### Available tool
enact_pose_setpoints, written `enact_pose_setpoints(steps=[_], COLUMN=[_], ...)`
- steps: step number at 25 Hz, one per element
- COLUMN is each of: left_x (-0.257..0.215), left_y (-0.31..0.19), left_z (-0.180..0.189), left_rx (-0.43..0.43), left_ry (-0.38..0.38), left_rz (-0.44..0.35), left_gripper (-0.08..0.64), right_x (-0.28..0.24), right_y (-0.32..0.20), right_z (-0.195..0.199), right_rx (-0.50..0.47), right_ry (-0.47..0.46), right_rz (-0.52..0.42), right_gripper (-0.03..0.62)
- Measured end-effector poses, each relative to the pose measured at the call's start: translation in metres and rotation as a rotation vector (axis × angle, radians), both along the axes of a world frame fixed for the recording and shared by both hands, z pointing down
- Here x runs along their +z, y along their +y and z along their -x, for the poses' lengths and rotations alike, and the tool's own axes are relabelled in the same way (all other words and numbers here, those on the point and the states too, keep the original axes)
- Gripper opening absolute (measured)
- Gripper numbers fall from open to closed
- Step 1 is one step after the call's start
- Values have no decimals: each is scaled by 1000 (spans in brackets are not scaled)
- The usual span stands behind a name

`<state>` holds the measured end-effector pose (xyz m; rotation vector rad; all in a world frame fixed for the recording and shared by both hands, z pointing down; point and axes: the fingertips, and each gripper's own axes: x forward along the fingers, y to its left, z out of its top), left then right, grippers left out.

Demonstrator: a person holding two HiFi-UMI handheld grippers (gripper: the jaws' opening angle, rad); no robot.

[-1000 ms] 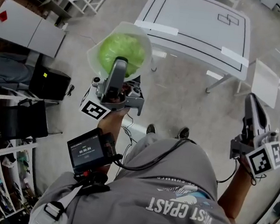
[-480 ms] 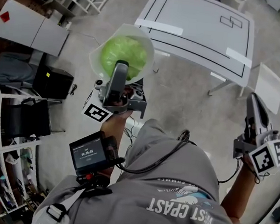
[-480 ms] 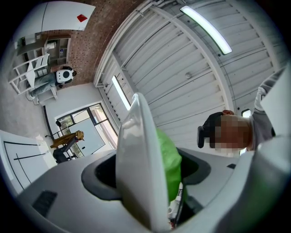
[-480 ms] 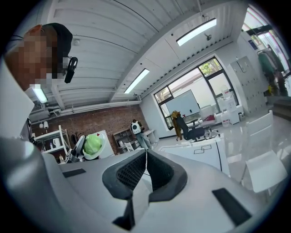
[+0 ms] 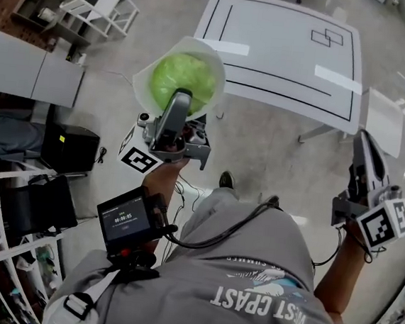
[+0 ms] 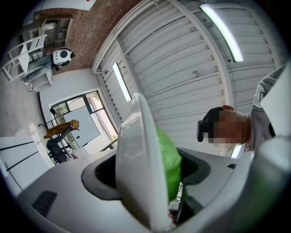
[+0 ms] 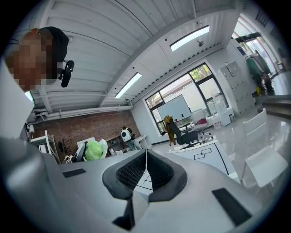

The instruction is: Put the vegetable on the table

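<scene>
The left gripper [image 5: 182,100] clamps the rim of a white bowl [image 5: 145,88] carrying the green vegetable [image 5: 184,76], in the air short of the table [image 5: 284,52]. The right gripper [image 5: 365,142] is clenched on nothing.

Head view, from above. The left tongs [image 5: 182,100] grip the rim of a white plate [image 5: 144,88] carrying a green cabbage [image 5: 184,76]. The plate is held over the floor [image 5: 261,149], near the white tabletop [image 5: 284,52]. The right tongs [image 5: 363,140], closed and empty, hang well apart, off the tabletop's near corner.
</scene>
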<state>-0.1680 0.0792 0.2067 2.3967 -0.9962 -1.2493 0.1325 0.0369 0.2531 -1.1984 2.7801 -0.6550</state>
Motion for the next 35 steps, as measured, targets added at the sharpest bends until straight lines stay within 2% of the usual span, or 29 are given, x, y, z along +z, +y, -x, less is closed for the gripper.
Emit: enact_pose_setpoints(steps=[4, 7, 12, 17, 20, 23, 25, 28, 30, 32, 35], left_x=[9, 13, 19, 13, 12, 19, 28, 38, 45, 48, 36], left_y=[-6, -15, -24, -27, -30, -41, -44, -46, -52, -57, -53], left_z=[7, 11, 9, 3, -5, -29, -40, -37, -31, -19, 1], left_rx=[49, 67, 16, -10, -17, -21, -34, -45, -25, -21, -11], left_ry=[-15, 4, 6, 116, 120, 136, 120, 105, 121, 90, 91], left_rz=[15, 13, 29, 44, 47, 41, 46, 58, 86, 100, 88], left_gripper=[339, 339, 339, 339, 339, 339, 339, 339, 339, 339, 339], right_x=[4, 12, 32, 11, 3, 17, 28, 43, 41, 33, 19], right_y=[4, 0, -14, -40, -41, -53, -60, -70, -76, -76, -65], right_z=[15, 22, 15, 1, 2, -21, -34, -40, -35, -21, 10], right_rx=[37, 30, -28, -53, -84, -97, -105, -83, -55, -43, -73], right_ry=[-6, -8, -14, -17, -4, 15, 26, 16, 8, -4, 6], right_rz=[7, 15, 67, 35, 25, 47, 67, 116, 115, 102, 81], right_gripper=[8, 8, 8, 8, 8, 8, 8, 8, 8, 8, 8])
